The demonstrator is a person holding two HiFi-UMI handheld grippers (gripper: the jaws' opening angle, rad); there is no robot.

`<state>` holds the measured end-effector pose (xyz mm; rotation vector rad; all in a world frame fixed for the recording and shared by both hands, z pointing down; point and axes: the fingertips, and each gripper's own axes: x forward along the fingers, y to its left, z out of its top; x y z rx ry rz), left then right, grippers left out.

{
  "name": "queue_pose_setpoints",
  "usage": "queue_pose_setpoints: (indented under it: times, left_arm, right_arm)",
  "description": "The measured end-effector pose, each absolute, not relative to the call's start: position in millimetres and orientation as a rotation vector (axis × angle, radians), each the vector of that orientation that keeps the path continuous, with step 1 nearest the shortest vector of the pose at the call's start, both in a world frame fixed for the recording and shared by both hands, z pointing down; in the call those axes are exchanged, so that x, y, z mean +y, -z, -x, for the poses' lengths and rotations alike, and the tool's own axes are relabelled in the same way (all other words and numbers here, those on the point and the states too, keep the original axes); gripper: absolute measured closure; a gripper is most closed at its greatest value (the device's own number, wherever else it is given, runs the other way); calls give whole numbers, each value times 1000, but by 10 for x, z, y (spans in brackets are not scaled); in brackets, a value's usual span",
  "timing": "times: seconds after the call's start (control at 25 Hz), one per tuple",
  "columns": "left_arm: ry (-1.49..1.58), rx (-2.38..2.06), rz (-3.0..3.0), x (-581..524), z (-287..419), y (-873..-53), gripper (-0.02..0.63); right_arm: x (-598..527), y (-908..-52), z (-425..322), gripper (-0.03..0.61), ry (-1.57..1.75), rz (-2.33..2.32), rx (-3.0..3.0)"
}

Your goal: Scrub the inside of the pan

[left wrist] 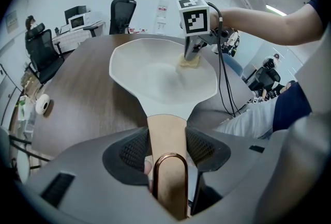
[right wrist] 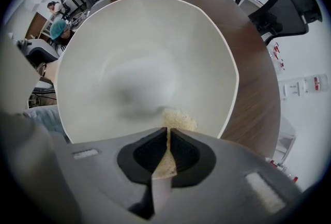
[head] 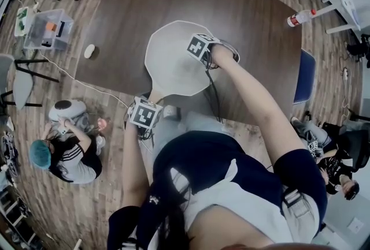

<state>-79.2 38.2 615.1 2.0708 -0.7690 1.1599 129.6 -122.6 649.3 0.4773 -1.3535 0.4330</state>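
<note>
On the table [head: 127,12], the left gripper [left wrist: 167,141] pinched the handle [left wrist: 166,123] of the pan [head: 170,64] while the right gripper [right wrist: 168,134] squeezed a sponge [right wrist: 180,117] against the pan's inside near its rim, where pushing too hard could have tipped the pan or dragged the sponge loose.

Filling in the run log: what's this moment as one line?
left claw: shut on pan handle | right claw: shut on sponge, sponge against inside of white pan | pan rests on wooden table
</note>
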Motion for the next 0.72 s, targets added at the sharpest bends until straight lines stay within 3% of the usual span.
queue_pose_setpoints:
  times: [0.72]
  left_arm:
    - [-1161,-793,-2061,408,768,-6134,388]
  right_arm:
    - [-519,-6429,-1182,560,-747,-265,-1390]
